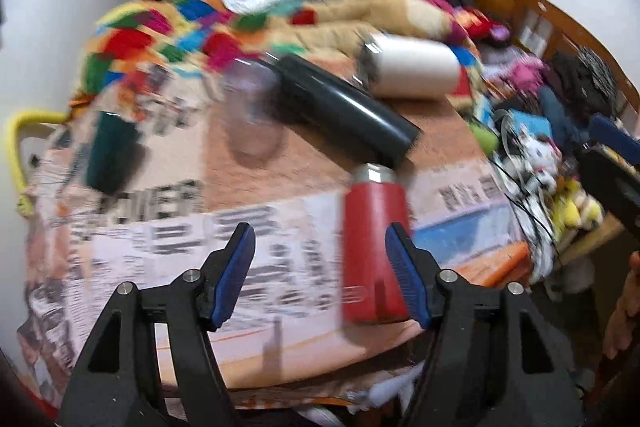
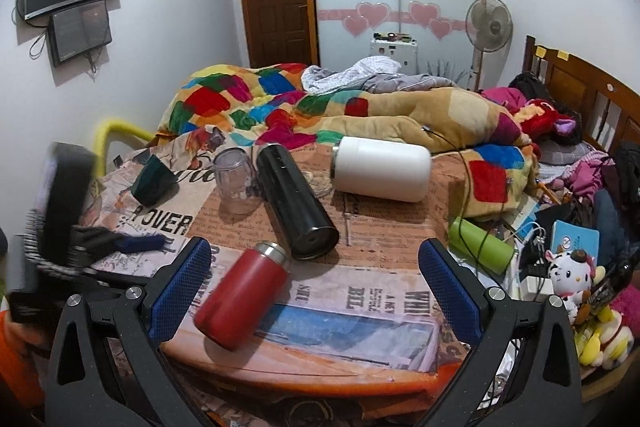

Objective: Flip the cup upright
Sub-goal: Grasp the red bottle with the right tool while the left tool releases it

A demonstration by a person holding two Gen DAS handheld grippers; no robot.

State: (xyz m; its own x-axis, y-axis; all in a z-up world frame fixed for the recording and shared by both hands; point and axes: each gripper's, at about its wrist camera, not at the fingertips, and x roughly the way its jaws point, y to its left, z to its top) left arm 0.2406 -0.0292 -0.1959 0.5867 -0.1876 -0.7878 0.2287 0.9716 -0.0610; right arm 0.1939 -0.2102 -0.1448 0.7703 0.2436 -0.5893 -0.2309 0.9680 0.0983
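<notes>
Left to right on the desk [image 2: 372, 227]: dark green cup [image 2: 153, 180] tipped over at far left, clear cup [image 2: 236, 187] standing mouth-down, black flask [image 2: 296, 201] and red flask [image 2: 242, 295] on their sides, white canister [image 2: 382, 169] lying at the back. Left tongs [image 1: 320, 273] spread apart, empty. Right tongs [image 2: 316, 291] likewise apart, straddling the red flask without contact.

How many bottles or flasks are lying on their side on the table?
3: the red flask nearest, the black flask behind it, the white one at the far edge. A green bottle lies off the table's right side.
</notes>
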